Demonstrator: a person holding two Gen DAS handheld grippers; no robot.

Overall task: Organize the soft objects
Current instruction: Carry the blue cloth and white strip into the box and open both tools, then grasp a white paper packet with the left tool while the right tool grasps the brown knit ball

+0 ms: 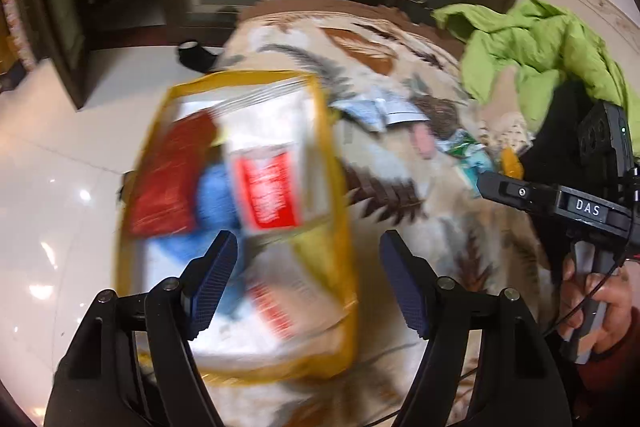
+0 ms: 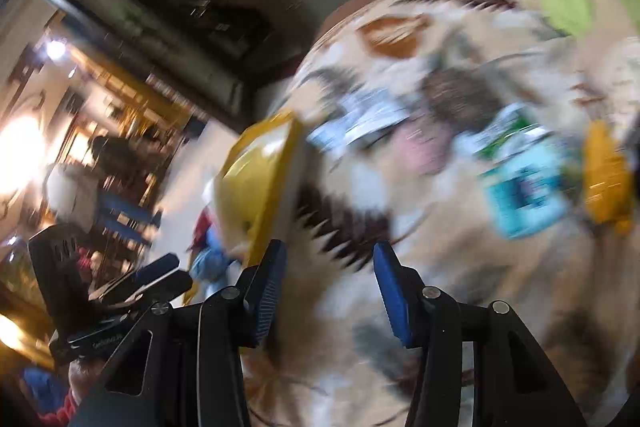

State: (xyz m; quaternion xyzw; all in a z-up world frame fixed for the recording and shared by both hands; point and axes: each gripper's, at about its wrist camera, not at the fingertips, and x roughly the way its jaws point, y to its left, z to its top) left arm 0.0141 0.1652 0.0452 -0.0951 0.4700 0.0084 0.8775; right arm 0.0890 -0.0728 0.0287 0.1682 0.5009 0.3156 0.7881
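My left gripper (image 1: 308,279) is spread open above a clear, yellow-trimmed zip bag (image 1: 240,227) packed with red, white and blue soft items. The bag lies at the left edge of a beige leaf-patterned fleece blanket (image 1: 400,167). My right gripper (image 2: 330,291) is also open and empty over the blanket. A crumpled lime-green garment (image 1: 532,47) sits at the far right. A glossy white tiled floor (image 1: 60,167) and dark wooden cabinets (image 1: 60,7) lie beyond. The right view is blurred.
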